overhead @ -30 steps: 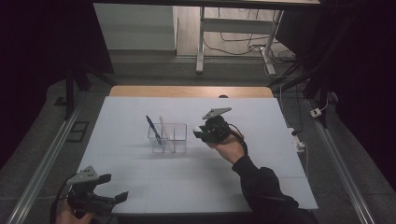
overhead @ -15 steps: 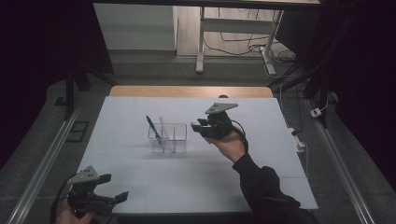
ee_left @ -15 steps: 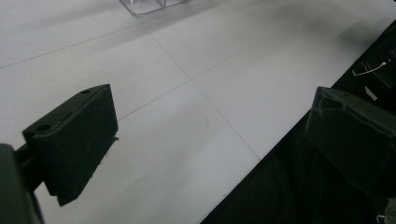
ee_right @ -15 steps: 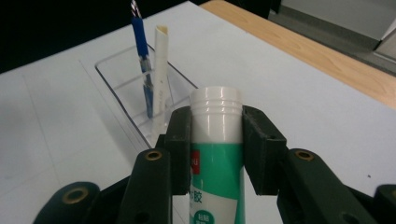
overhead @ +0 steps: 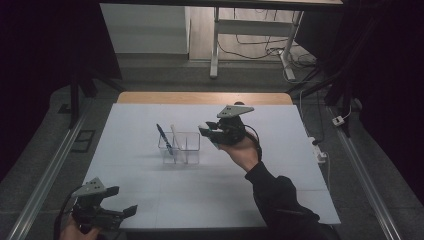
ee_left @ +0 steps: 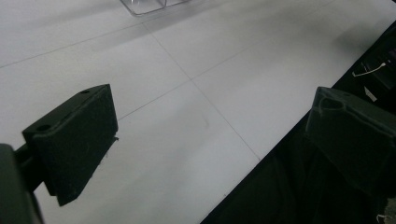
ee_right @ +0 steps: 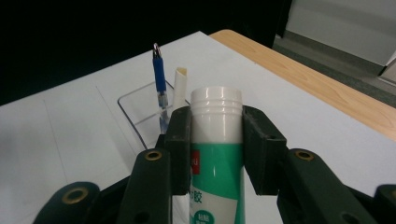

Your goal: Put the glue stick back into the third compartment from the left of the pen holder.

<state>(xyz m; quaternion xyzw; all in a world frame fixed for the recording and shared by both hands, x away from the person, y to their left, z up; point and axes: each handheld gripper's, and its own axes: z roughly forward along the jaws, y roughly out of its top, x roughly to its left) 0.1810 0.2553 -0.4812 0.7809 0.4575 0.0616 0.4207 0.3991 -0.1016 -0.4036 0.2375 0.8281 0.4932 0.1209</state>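
Note:
A green and white glue stick (ee_right: pixel 217 107) stands between the jaws of my right gripper (ee_right: pixel 217 128), which is shut on it. In the high view that right gripper (overhead: pixel 209 132) hovers just right of a clear plastic organizer (overhead: pixel 186 148). A blue pen (overhead: pixel 164 138) and a white stick (overhead: pixel 174 136) lean in the organizer's left compartment; the blue pen (ee_right: pixel 159 77) and white stick (ee_right: pixel 180 86) rise just beyond the glue stick. My left gripper (overhead: pixel 119 212) rests at the table's front left corner, open with nothing between its jaws. The left gripper (ee_left: pixel 212 135) faces the bare white surface.
The white table top (overhead: pixel 210 185) spreads in front of the organizer, with a wooden strip (overhead: pixel 200 98) along its far edge. The organizer's corner (ee_left: pixel 149 4) is far ahead of the left jaws. Metal rails (overhead: pixel 45 175) flank the table, and cables (overhead: pixel 320 150) lie off the right side.
My right gripper has risen a little with the glue stick, staying beside the organizer. The left gripper has not moved.

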